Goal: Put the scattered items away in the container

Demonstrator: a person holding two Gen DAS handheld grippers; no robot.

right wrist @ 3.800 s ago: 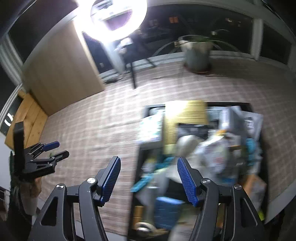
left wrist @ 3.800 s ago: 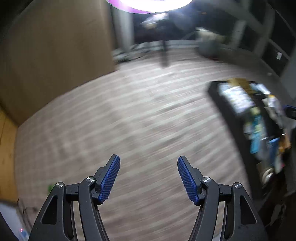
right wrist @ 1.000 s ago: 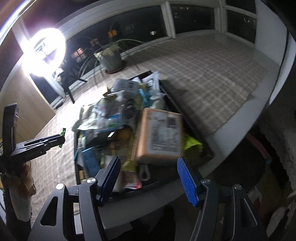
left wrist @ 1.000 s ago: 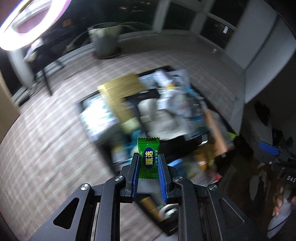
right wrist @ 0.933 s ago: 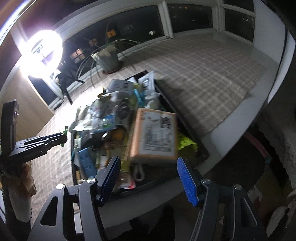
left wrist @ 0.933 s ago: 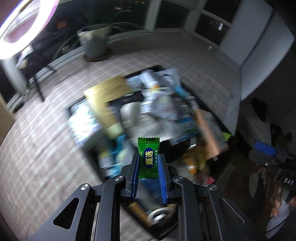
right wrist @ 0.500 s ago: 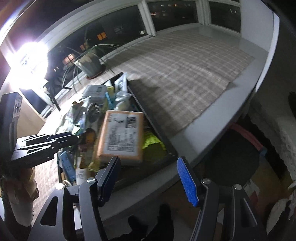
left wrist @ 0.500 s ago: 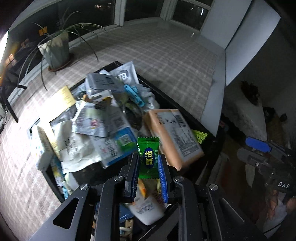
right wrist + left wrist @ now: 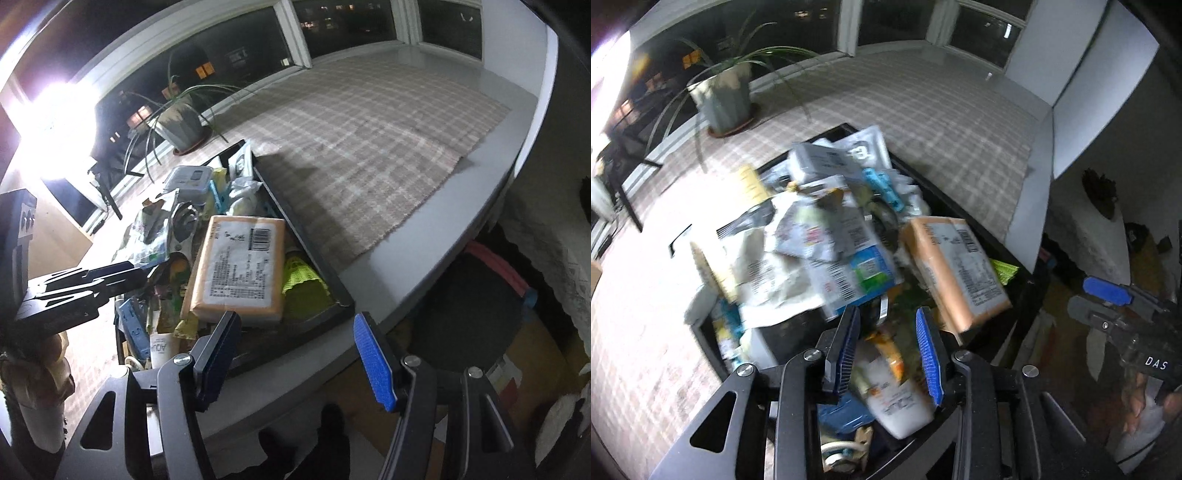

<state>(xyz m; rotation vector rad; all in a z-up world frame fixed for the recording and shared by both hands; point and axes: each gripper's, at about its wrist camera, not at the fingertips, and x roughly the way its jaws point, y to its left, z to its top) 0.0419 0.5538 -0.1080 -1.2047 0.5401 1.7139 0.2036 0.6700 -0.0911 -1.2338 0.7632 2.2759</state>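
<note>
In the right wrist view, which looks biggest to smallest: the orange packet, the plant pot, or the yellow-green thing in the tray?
1. Orange packet, clearly the largest.
2. and 3. Plant pot and yellow-green thing look about alike; the pot stands farther away, so I won't rank them.

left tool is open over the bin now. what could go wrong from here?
1. The black container is heaped above its rim; the orange packet lies tilted on the pile, so anything added could slide off.
2. The container sits close to the table edge, so spilled items may fall to the floor.
3. The left tool hangs low over the white tube and loose wrappers; pulling out could snag and drag one out.
</note>
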